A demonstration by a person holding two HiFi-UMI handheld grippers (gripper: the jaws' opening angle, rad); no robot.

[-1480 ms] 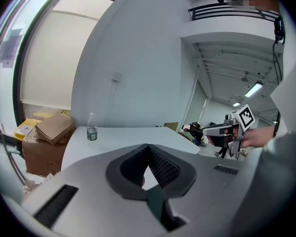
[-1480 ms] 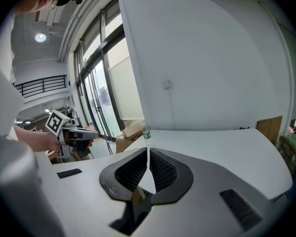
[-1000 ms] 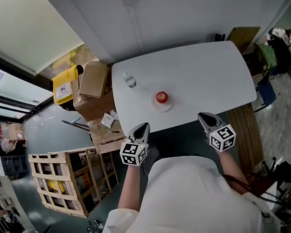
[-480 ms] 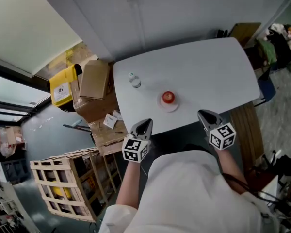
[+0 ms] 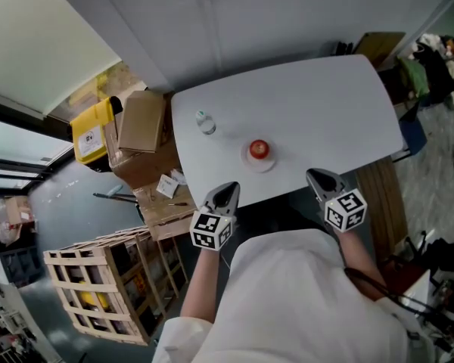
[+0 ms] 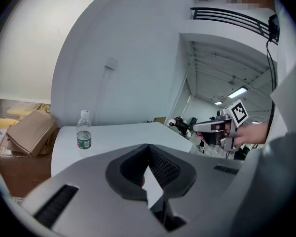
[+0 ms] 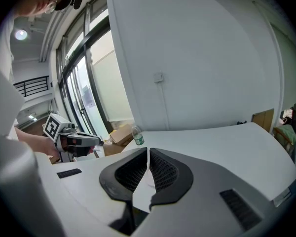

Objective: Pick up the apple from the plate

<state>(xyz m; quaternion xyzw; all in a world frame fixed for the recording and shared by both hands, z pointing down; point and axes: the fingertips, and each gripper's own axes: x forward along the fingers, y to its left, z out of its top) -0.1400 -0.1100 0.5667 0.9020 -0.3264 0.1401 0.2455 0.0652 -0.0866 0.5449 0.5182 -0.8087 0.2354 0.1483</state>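
Note:
A red apple (image 5: pixel 259 147) sits on a small white plate (image 5: pixel 259 162) near the front middle of the white table (image 5: pixel 318 104). My left gripper (image 5: pixel 227 190) hangs at the table's near edge, left of the plate, with its jaws shut and empty. My right gripper (image 5: pixel 315 177) is at the near edge to the plate's right, also shut and empty. In the left gripper view the shut jaws (image 6: pixel 148 147) hide the apple. The right gripper view likewise shows only its shut jaws (image 7: pixel 148 150) over the table top.
A small water bottle (image 5: pixel 205 123) stands at the table's left end, also seen as the bottle (image 6: pixel 83 131) and the bottle (image 7: pixel 137 136). Cardboard boxes (image 5: pixel 141 123), a yellow container (image 5: pixel 89 132) and a wooden crate (image 5: pixel 106 286) crowd the floor on the left. Clothes (image 5: pixel 431 63) lie far right.
Both grippers have edged a little toward the table's near edge. Their jaws stay shut, and the apple and plate have not moved.

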